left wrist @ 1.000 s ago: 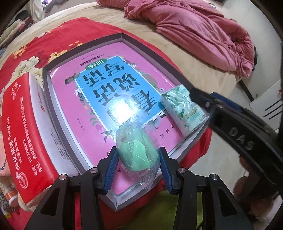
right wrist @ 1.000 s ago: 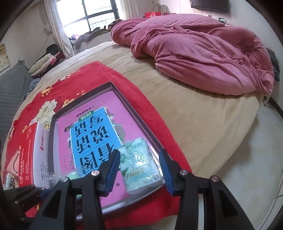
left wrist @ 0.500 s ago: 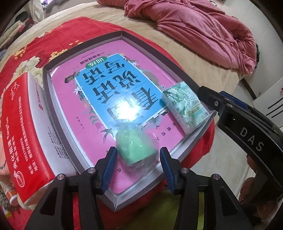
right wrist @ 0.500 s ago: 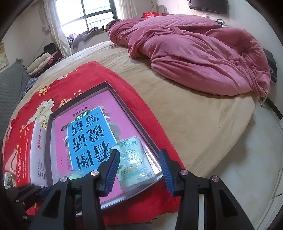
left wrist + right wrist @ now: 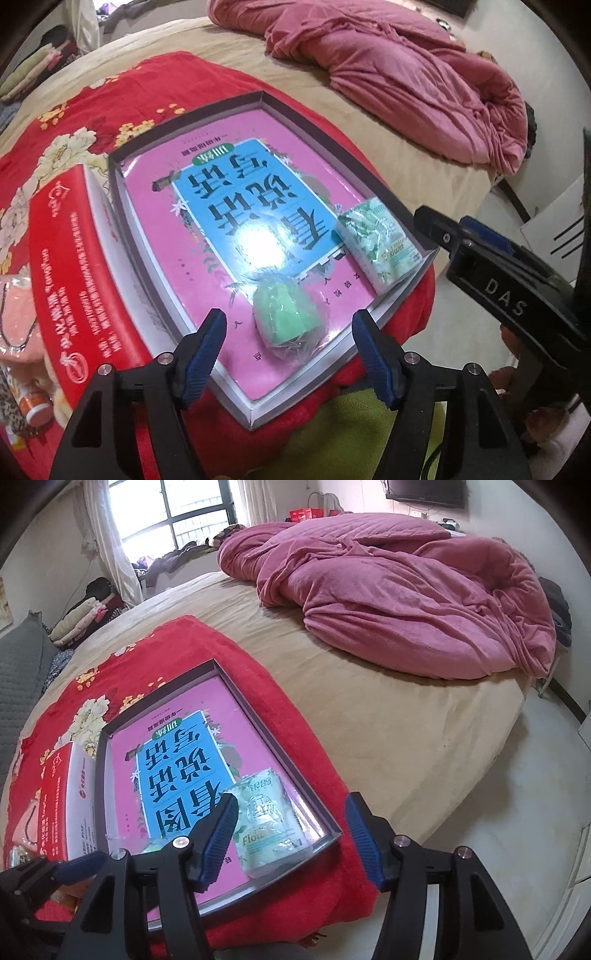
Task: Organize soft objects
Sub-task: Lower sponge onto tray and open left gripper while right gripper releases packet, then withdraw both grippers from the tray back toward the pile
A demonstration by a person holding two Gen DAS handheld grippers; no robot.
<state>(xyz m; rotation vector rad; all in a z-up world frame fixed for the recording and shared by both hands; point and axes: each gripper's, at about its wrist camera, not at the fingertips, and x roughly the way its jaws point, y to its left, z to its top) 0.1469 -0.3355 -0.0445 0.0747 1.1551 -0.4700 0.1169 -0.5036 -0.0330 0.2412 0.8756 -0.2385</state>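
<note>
- The soft green lump in clear plastic wrap (image 5: pixel 286 317) lies in the shallow grey tray (image 5: pixel 373 177), on the pink book.
- The left gripper (image 5: pixel 288 345) is opening around it, pads not touching.
- The lump sits at 12 o'clock from it.
- The right gripper (image 5: pixel 288 840) is opening too, over the long green-white tissue pack (image 5: pixel 267 821).

Bed (image 5: pixel 388 738): red blanket (image 5: pixel 177 653), pink quilt (image 5: pixel 406 602).

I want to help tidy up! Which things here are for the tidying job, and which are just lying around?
For the job:
- green sponge in clear wrap, lying in the tray
- tissue pack, also in the tray
- grey tray with the pink book
- left gripper and right gripper, both opening, touching nothing

Just lying about:
- pink blanket
- red box
- red flowered cloth
</note>
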